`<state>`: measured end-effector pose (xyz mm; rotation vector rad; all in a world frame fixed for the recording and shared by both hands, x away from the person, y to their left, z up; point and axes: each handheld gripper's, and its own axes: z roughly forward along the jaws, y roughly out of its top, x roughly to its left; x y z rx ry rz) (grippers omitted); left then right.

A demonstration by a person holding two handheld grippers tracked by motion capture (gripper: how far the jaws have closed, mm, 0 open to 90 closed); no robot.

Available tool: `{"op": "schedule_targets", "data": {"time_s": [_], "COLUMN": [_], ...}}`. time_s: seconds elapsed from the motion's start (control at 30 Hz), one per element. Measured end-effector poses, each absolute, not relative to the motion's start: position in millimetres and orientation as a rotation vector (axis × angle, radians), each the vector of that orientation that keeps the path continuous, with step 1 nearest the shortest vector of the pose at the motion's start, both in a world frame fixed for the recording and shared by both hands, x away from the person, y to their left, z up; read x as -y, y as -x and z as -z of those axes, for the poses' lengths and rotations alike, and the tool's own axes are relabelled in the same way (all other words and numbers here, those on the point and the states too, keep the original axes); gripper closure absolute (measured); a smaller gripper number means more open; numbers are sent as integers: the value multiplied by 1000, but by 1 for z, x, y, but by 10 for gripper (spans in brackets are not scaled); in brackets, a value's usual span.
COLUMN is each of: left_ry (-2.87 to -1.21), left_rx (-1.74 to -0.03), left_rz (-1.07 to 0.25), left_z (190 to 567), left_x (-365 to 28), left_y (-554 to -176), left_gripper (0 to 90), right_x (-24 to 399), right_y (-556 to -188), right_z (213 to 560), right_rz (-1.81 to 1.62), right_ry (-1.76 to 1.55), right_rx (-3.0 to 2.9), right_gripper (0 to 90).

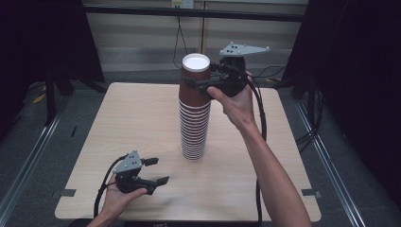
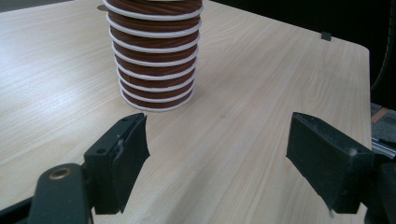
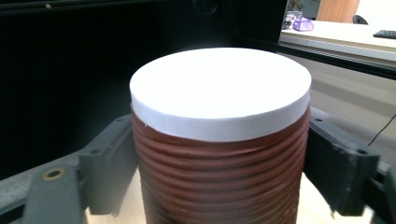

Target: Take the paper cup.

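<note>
Top cup [image 1: 195, 80], upside down with its white base up, crowns the stack of brown cups [image 1: 194, 135] at the tabletop's centre. The right gripper's [image 1: 201, 83] fingers [image 3: 109, 163] press its ribbed wall at 9 and 3 o'clock. The hand [image 1: 236, 101] comes in from 4 o'clock. At 7 o'clock from the stack, the left gripper [image 1: 155, 171] rests low, its fingers [image 2: 119, 158] wide apart over bare wood. The tabletop [image 1: 132, 118] is pale wood grain with rounded corners. Grey floor [image 1: 28, 142] surrounds it, with dark drapes [image 1: 38, 38] at 9 and 3 o'clock and pale wall panels [image 1: 137, 38] at 12.
</note>
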<state>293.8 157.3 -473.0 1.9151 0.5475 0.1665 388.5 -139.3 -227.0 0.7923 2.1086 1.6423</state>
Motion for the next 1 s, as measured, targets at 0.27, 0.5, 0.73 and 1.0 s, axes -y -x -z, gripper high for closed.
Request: {"op": "schedule_targets", "data": {"time_s": [0.27,0.5,0.73,1.0], "left_ry": [-1914,-1914,-1909,-1906], "left_rx": [-542,-537,-541,-541], "left_rz": [-160,-161,-158,-162], "left_z": [473,473,472,472], "left_x": [-158,-158,-158,-158], "left_y": [-294,-294,-294,-294], "left_gripper": [205,206,206,206], "right_x": [139,140,141,143], "right_y": [-388,-386,-384,-383], "right_z": [225,223,218,215], "right_rz": [-1634,-1654,-1674,-1708], "right_ry": [-786,-789,-774,-774], "right_rx": [-2103,-2078,-2054,-2027], "right_gripper": [207,210,214,217]}}
